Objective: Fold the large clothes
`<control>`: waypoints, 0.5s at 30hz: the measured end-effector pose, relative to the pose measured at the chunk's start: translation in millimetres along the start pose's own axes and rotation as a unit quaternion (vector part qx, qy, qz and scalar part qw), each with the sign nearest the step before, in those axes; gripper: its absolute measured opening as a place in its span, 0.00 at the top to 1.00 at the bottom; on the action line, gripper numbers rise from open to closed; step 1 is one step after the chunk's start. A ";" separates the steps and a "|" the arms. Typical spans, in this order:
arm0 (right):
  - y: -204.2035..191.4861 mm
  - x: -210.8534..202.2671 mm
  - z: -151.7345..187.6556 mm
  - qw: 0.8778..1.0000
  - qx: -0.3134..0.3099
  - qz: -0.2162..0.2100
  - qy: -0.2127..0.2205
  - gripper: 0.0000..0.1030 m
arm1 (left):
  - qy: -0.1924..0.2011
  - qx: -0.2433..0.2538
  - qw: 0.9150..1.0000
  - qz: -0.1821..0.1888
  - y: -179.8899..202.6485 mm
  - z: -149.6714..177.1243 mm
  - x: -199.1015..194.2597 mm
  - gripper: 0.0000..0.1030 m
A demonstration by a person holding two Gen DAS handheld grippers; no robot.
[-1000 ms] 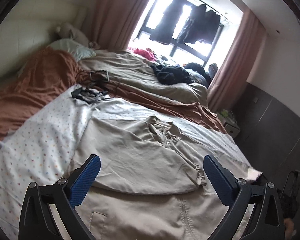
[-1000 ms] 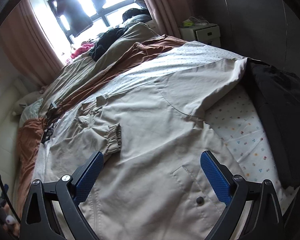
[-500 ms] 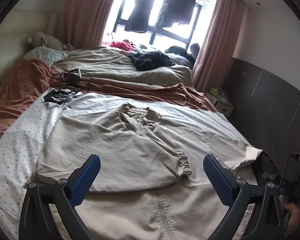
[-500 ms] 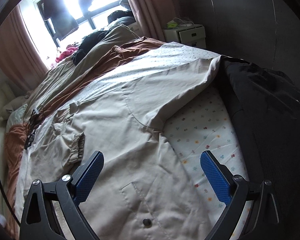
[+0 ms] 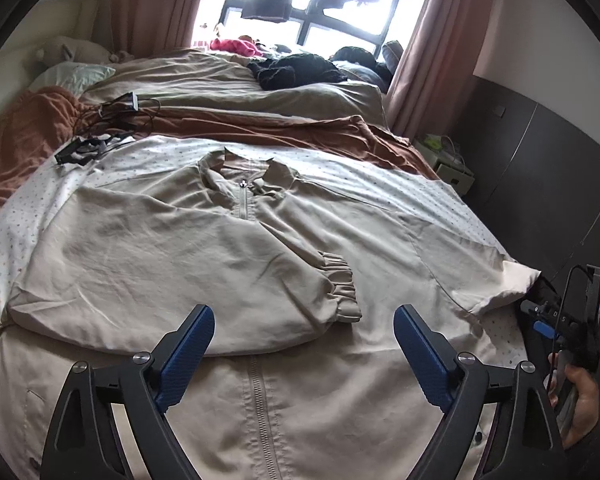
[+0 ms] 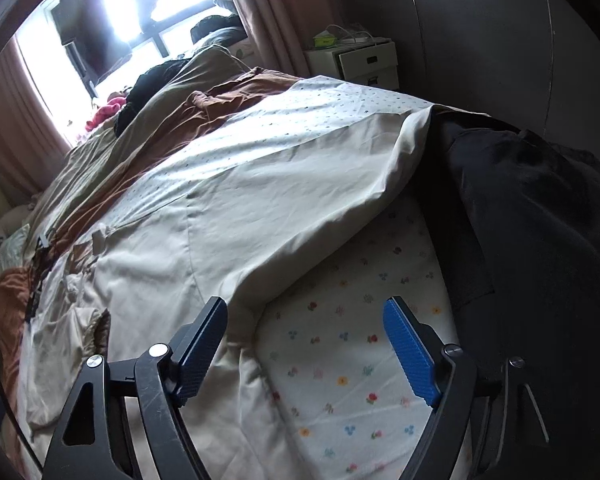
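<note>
A large beige jacket [image 5: 148,256] lay spread face-up on the bed [image 6: 340,380], zip closed, collar toward the window. One sleeve was already folded across the chest, its gathered cuff [image 5: 338,292] near the middle. The other sleeve [image 6: 300,184] still stretched out flat toward the bed's edge, ending beside a dark garment [image 6: 540,208].

The left tool [image 5: 300,344] hung above the zip below the folded sleeve, jaws wide but closing, nothing between them. The right tool [image 6: 306,344] hung over the outstretched sleeve's lower edge, likewise wide, narrowing, and gripping nothing.

The cloth looked thin, soft and light, likely to drape and slide rather than hold a crease. I judged the best hold would be the sleeve's lower hem or its cuff, where seams give the pads firmer bulk.
</note>
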State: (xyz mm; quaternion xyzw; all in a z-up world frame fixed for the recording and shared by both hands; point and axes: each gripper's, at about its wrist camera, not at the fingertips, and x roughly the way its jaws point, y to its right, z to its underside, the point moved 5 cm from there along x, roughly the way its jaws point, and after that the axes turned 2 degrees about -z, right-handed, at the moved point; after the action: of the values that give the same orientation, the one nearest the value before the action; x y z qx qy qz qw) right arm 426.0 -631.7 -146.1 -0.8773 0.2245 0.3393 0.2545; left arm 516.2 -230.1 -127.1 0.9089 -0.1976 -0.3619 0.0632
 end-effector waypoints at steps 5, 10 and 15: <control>15.1 18.3 -22.7 0.999 0.038 -0.014 0.010 0.23 | -0.005 0.006 1.000 -0.018 -2.6 4.0 7.3 0.11; 31.2 38.6 -44.1 0.997 0.078 -0.009 0.011 0.35 | -0.014 0.003 0.999 -0.029 -9.0 8.5 10.2 0.11; 45.7 61.8 -50.1 0.995 0.096 0.021 0.006 0.55 | -0.014 -0.008 0.999 -0.030 -21.4 4.9 5.9 0.11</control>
State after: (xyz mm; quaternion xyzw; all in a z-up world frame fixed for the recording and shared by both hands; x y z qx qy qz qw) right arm 465.5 -710.5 -171.4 -0.8457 0.2761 0.3166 0.3290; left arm 523.5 -212.8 -139.9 0.9085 -0.1681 -0.3782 0.0572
